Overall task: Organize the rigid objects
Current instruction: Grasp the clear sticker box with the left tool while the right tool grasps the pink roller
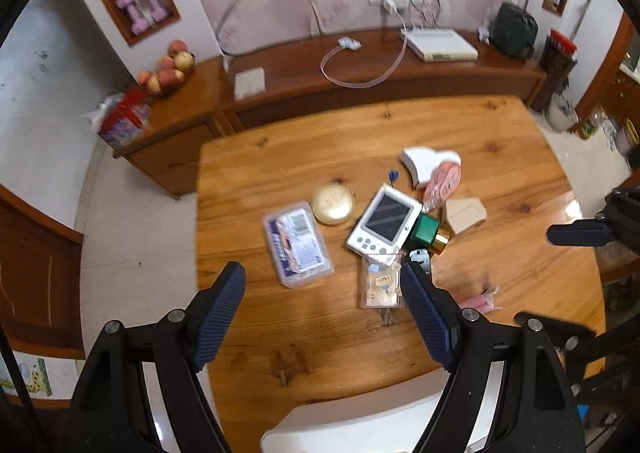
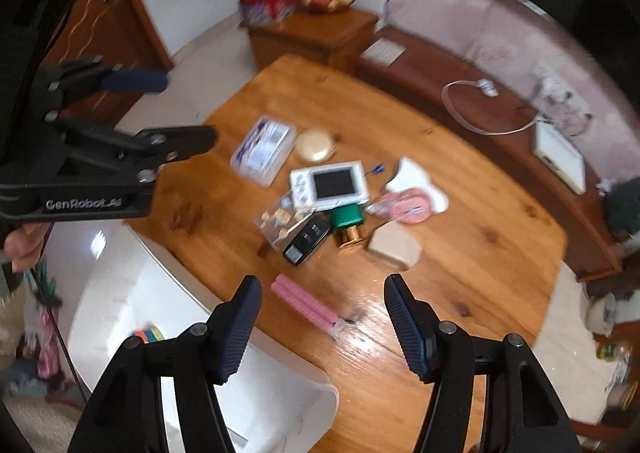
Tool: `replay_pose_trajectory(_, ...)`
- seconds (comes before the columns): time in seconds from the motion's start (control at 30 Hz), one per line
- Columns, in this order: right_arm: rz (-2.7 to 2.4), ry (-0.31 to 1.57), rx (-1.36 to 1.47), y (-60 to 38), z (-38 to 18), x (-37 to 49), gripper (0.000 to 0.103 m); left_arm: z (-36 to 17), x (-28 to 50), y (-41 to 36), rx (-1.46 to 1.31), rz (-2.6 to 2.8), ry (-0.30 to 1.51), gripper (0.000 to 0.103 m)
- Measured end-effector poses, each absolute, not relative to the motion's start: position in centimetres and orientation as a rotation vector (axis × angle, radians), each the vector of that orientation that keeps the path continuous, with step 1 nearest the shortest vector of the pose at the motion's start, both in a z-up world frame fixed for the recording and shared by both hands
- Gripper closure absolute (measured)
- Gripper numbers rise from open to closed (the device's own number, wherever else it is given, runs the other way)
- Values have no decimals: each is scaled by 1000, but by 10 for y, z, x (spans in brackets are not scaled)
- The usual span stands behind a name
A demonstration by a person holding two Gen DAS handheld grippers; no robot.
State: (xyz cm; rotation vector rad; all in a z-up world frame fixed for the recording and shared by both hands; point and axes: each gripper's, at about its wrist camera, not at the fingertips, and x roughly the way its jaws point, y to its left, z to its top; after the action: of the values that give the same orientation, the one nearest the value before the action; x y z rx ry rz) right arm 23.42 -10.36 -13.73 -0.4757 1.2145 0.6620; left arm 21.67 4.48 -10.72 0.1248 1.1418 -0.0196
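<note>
Both my left gripper (image 1: 323,307) and right gripper (image 2: 323,323) have jaws apart, holding nothing, above the table (image 1: 520,253) near edge.

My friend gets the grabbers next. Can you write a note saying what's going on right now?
Left gripper: open, empty, above the table.
Right gripper: open, empty, above the pink comb.
On the table, loose: clear plastic case, gold round tin, white handheld device, green-capped bottle, black remote, small beige box.
White bin at the table's near edge holds one colourful item.
Left: nearly everything.
</note>
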Motion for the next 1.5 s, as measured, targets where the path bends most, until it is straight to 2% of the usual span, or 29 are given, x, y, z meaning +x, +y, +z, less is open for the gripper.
replay_pose_trajectory(0.33,815,1418,-537,-90,-228,251,39,-179,233,43,122,-55,1273,21)
replay_pose_trajectory(0.53,843,1470,-593,-81,-259,252,47,-205,234,48,90,-60,1333,21)
replay_pose_trajectory(0.63,857,1485,-625,-76,-272,250,56,-212,235,47,85,-69,1349,21)
replay_pose_trajectory(0.97,831,1471,-588,-86,-285,249,66,-226,241,28,93,-107,1376,21)
replay_pose_trajectory(1.5,782,1449,-507,-117,-287,248,67,-248,257,10,83,-80,1433,22)
